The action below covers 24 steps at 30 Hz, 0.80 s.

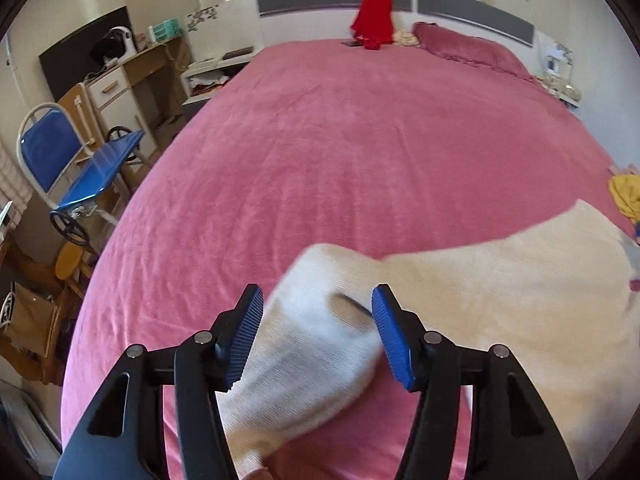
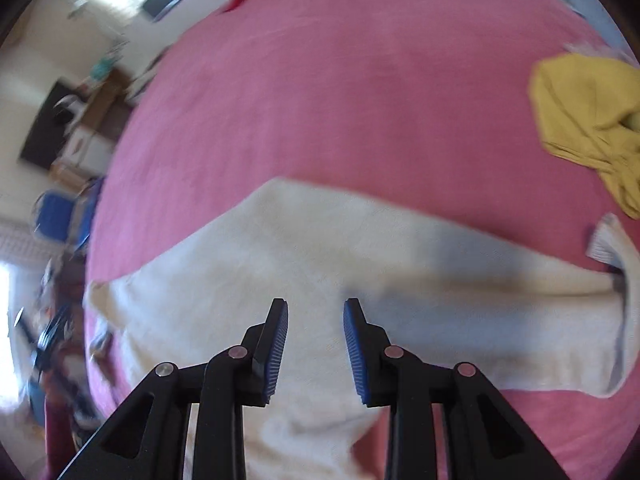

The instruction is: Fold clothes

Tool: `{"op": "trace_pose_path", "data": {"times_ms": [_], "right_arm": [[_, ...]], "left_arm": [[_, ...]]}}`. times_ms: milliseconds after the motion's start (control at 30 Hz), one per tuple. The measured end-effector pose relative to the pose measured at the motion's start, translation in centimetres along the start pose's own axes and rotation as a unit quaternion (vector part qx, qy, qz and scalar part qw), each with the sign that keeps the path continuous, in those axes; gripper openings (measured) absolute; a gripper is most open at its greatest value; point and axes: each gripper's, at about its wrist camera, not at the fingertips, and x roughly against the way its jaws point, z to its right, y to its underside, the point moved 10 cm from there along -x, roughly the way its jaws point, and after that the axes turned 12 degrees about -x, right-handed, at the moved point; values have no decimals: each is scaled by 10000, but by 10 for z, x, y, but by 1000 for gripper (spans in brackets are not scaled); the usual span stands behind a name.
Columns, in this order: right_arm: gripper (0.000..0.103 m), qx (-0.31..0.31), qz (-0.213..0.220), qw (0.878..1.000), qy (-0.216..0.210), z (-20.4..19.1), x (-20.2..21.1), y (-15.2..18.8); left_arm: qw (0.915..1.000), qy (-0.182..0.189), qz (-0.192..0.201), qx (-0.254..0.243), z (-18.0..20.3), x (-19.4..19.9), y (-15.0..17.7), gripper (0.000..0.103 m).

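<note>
Pink plush is covering the whole bed [image 1: 340, 152], and that soft, grippy surface is going to drag on anything I am sliding over it. Lying across the near part of the bed is the cream garment [image 2: 320, 264], spread mostly flat in the right wrist view, with a grey ribbed cuff or hem [image 2: 604, 240] showing at its right end. It is looking like a fleecy knit top: light, limp, no stiffness at all, so it is going to sag and fold wherever it is not supported. It is not fragile and not slippery; the nap should be holding well against ribbed pads.

One sleeve [image 1: 312, 344] is hanging loose and blurred between the blue pads of my left tool [image 1: 318, 332], whose jaws are standing apart with no pad pressing on the cloth, so I am reading it as released. My right tool [image 2: 316, 344] is hovering over the garment's body with its jaws partly apart and nothing pinched between them, empty as well.

For a hold, I am judging the edges best: the sleeve's ribbed end and the shoulder or hem corners, where the cloth is doubled and gives the pads something thick to bite. Pinching mid-panel would only be bunching a single layer.

Off to the right a yellow garment [image 2: 592, 120] is lying crumpled, well apart from the cream one.
</note>
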Motion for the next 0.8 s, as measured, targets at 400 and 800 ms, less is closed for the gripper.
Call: {"op": "trace_pose_path", "data": {"times_ms": [400,800], "right_arm": [[32,-499,-1163,9873,-964,132,20,215],[40,-1240,-1347,9570,-2248,143,11,294]], "left_arm": [[9890,1448,-124,-289,173,78,116,65],[9845,1338,-723,874,177,124,220,71]]}}
